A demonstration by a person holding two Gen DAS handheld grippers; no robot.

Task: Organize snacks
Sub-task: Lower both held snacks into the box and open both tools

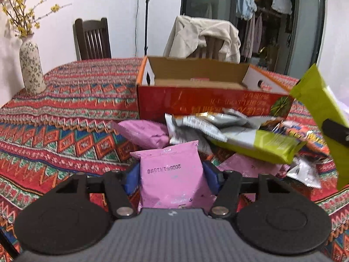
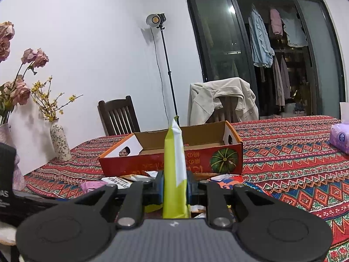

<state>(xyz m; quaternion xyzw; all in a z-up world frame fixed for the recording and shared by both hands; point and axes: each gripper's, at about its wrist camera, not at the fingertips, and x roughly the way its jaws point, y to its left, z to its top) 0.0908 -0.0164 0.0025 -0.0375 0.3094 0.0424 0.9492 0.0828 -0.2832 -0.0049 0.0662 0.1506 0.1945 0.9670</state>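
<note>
My left tongs (image 1: 172, 172) clamp a pink packet (image 1: 173, 174), my right tongs (image 2: 174, 187) a green packet (image 2: 174, 174); both hang short of the box (image 1: 209, 102). I'd clear its front wall before releasing.

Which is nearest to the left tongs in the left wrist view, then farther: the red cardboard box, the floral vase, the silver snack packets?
1. Silver snack packets, just ahead, slightly right.
2. Red cardboard box, behind the packets.
3. Floral vase, far left by the wall.

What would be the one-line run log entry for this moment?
left tongs: shut on pink packet | right tongs: shut on green packet | box: open
</note>
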